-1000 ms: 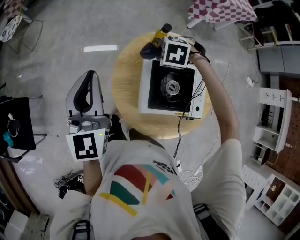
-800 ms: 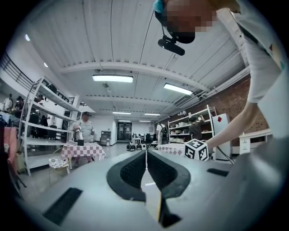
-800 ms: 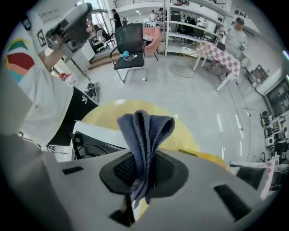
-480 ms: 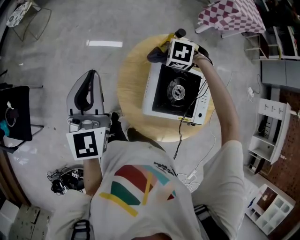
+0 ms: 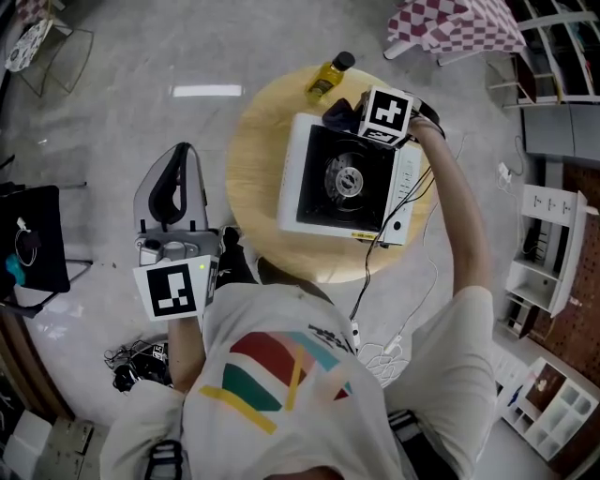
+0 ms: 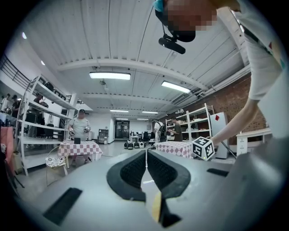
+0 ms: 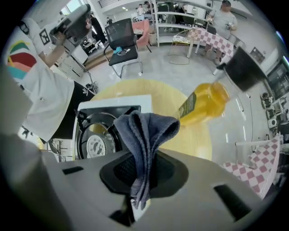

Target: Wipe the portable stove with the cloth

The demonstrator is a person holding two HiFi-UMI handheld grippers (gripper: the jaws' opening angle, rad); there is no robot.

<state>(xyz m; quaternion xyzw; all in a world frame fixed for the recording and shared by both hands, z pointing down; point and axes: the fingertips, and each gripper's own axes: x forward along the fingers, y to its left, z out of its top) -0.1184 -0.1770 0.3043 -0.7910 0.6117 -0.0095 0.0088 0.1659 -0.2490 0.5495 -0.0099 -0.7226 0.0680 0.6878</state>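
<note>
The white portable stove (image 5: 305,178) with its black top and round burner (image 5: 344,178) sits on the round wooden table (image 5: 255,150). My right gripper (image 5: 349,114) hovers at the stove's far edge, shut on a dark grey-blue cloth (image 7: 144,133) that bunches up between the jaws. In the right gripper view the stove (image 7: 113,108) lies just below and left of the cloth. My left gripper (image 5: 176,186) is held off the table to the left, over the floor, jaws shut with nothing in them (image 6: 146,164).
A yellow bottle with a black cap (image 5: 327,77) stands at the table's far edge, close to the cloth, and shows too as the bottle (image 7: 205,103). A cable (image 5: 370,253) runs off the stove's right side to the floor. A checkered table (image 5: 455,23) stands beyond.
My right gripper with the cloth has moved right along the stove's far edge, uncovering the bottle. The left gripper has stayed where it was.
</note>
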